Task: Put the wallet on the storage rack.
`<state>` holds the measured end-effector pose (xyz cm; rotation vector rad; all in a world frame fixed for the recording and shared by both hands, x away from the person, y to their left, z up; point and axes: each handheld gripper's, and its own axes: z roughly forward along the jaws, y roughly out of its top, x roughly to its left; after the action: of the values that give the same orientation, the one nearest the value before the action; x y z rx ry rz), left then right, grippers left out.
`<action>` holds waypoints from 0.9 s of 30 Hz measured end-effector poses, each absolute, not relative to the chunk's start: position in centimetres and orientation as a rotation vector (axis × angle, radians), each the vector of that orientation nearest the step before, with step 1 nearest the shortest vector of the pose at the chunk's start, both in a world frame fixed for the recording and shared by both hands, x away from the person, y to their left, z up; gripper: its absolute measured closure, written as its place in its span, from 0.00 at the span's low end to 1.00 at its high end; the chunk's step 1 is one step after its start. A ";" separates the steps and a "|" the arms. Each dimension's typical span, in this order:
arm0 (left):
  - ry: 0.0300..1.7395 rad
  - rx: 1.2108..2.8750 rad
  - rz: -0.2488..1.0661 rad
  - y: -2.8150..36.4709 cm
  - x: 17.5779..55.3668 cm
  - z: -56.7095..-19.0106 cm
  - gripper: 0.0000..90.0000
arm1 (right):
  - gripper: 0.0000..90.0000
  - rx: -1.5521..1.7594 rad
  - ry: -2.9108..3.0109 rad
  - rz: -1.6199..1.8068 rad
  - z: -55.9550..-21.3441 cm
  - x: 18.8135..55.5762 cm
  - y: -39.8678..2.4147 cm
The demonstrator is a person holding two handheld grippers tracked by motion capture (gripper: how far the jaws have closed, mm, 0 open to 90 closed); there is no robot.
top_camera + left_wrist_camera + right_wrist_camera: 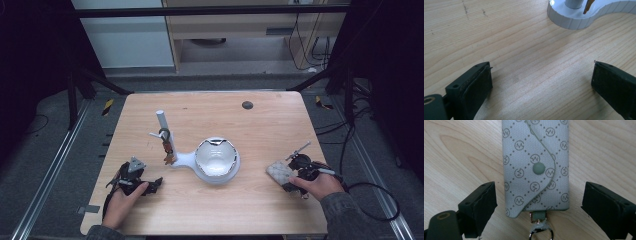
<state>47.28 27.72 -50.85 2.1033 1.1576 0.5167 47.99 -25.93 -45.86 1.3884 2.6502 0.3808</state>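
Key pouch (pixel 536 167): flat on table at right, snap flap closed, ring end toward right gripper (pixel 537 202).
Right gripper: jaws apart, straddling pouch, no contact.
Left gripper (pixel 541 82): wide open, empty, near white stand (pixel 176 159).
Progress: pouch not yet gripped; likely hanging on stand remains.

At the wooden table (pixel 260 130), my right gripper (pixel 294 176) sits just beside a grey patterned pouch (pixel 279 171) — my left gripper (pixel 150 186) rests near the front edge, short of a white stand (pixel 172 150) with its bowl (pixel 216 159) — a small ornament (pixel 168 150) hangs from the post.
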 end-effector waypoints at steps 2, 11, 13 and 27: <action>1.159 2.102 0.515 27.7 47.3 -50.9 0.03 | 0.16 1.404 2.658 0.381 -46.2 48.1 -25.9; 1.156 2.105 0.517 27.7 47.2 -50.9 0.02 | 0.21 1.379 2.677 0.315 -47.0 48.4 -25.4; 1.156 2.105 0.518 27.7 47.2 -50.9 0.02 | 0.21 1.385 2.682 0.314 -47.1 48.4 -25.3; 1.153 2.109 0.519 27.7 47.2 -50.9 0.02 | 0.34 1.338 2.707 0.291 -47.0 48.6 -25.2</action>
<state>47.18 27.70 -50.85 2.1093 1.1534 0.5189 48.56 -25.24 -46.97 1.3381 2.7067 0.2905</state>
